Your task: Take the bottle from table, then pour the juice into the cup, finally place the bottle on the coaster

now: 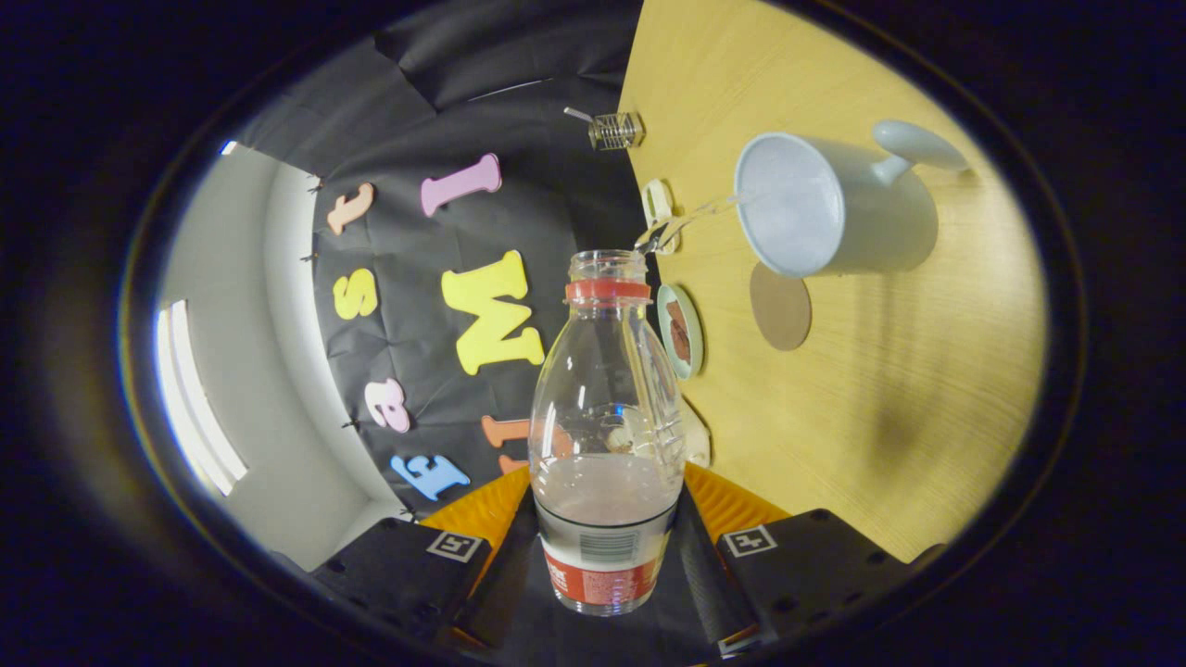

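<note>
Your gripper (607, 542) is clamped on the bottle (607, 435), both fingers pressing its lower body, and it is tipped so a thin stream of juice (690, 220) runs from its open mouth into the cup (829, 208) standing beside the round coaster (780, 307) on the table (889, 408).

This is a staged recording booth set up to look like a home table, not a lived-in room. Beyond the hand-held gripper (607, 542), a black cloth wall (547, 139) is pinned up as a backdrop, with a plain white wall (250, 306) and a bright window strip (190, 408) past its edge. Ahead lies a pale wood tabletop (862, 417) carrying household props: a mug (834, 208), a round coaster (779, 306), a small dish (681, 331) and a little wire rack (616, 130) near the cloth.
</note>
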The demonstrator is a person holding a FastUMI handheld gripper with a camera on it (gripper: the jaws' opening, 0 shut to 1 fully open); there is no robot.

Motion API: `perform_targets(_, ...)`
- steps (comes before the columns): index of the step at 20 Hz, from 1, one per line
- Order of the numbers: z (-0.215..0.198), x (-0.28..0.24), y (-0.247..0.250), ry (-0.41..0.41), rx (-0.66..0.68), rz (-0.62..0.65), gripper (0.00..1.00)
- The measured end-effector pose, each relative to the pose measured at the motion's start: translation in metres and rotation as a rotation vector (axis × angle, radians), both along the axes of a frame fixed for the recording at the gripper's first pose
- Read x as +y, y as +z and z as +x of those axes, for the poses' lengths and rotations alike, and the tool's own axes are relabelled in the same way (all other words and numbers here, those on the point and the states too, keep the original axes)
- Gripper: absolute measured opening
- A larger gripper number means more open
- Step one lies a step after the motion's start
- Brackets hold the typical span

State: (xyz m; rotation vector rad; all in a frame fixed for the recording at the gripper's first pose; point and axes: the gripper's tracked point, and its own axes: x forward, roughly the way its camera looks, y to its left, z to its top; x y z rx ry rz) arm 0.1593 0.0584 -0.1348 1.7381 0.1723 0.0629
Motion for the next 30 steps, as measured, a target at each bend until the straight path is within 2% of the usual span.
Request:
perform_targets(16, -0.002, -0.003, 0.026, -0.033, -0.031, 0.075, 0.79)
perform_targets(30, -0.003, 0.0, 0.025, -0.044, -0.026, 0.161, 0.79)
